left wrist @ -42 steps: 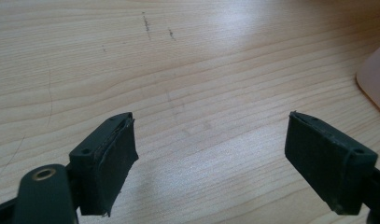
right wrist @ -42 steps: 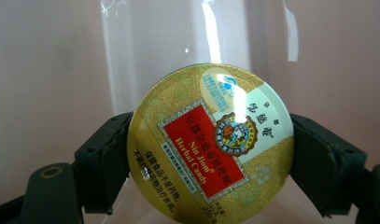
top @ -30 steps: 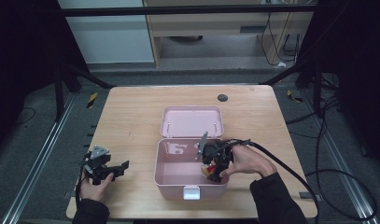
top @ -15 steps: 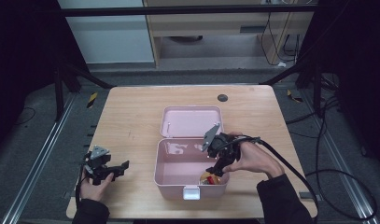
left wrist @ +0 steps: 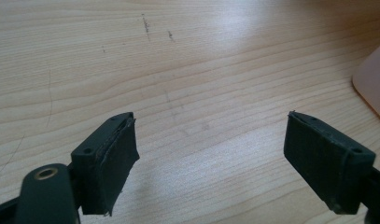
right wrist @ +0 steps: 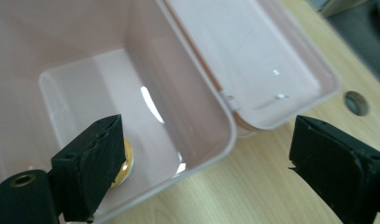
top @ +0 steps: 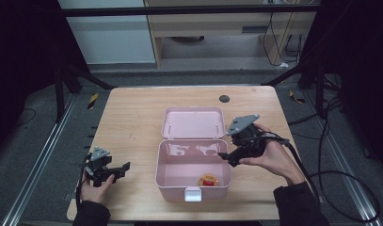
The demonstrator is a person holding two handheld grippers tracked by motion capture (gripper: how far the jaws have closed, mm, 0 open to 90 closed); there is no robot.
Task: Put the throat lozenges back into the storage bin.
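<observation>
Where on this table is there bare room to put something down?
Bare wood lies left of the pink box, from the left tongs up to the far edge of the table. It is tighter on the right, where the right tongs hover at the box's rim near the open lid.

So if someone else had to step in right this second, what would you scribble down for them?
Right gripper: jaws open and empty, over the right rim of the pink box.
Left gripper: jaws open, nothing between them, low over the bare table left of the box.
Small yellow and red item: lies on the box floor, near the front right corner.
Lid: folded back flat behind the box.
Done: item is in the box.
Left: probably closing the lid and the white latch at the front.
</observation>
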